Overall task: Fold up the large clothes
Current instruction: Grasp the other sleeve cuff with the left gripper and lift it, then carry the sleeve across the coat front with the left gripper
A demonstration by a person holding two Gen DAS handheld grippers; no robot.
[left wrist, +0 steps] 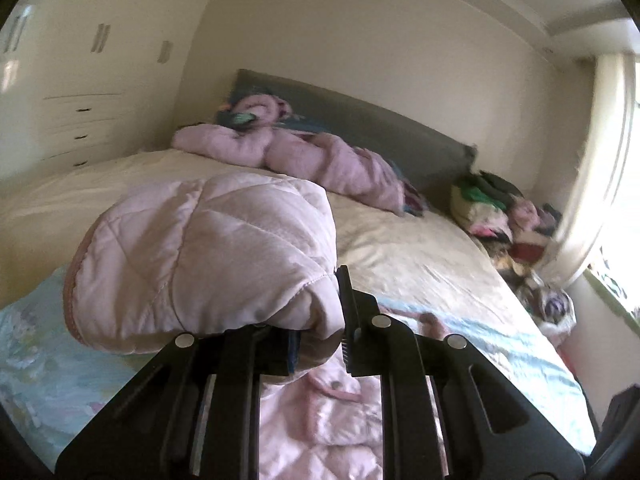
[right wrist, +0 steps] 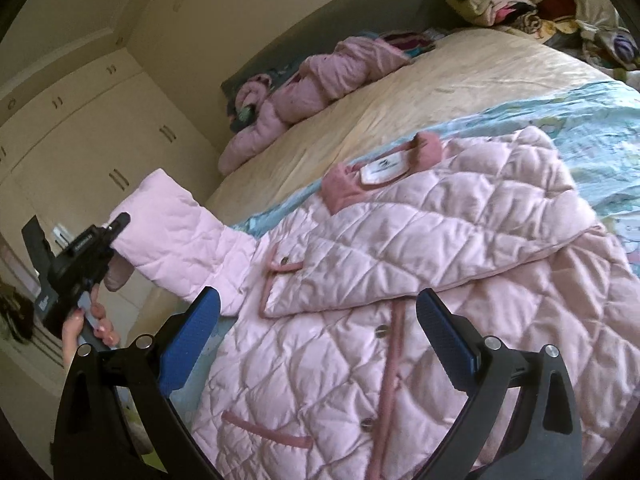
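A pink quilted coat (right wrist: 400, 280) lies front up on the bed, its collar and white label (right wrist: 382, 168) toward the headboard. One sleeve is folded across its chest. My left gripper (left wrist: 320, 320) is shut on the cuff of the other sleeve (left wrist: 208, 256) and holds it lifted off the bed. It also shows in the right wrist view (right wrist: 112, 236) at the left, held in a hand. My right gripper (right wrist: 316, 344) is open and empty, hovering above the coat's button front.
A pale blue patterned sheet (right wrist: 592, 120) lies under the coat on a cream bedspread (right wrist: 400, 96). Another pink garment (left wrist: 304, 152) lies by the grey headboard (left wrist: 380, 124). A heap of clothes (left wrist: 508, 216) sits at the bed's far right. Wardrobes (left wrist: 80, 80) stand left.
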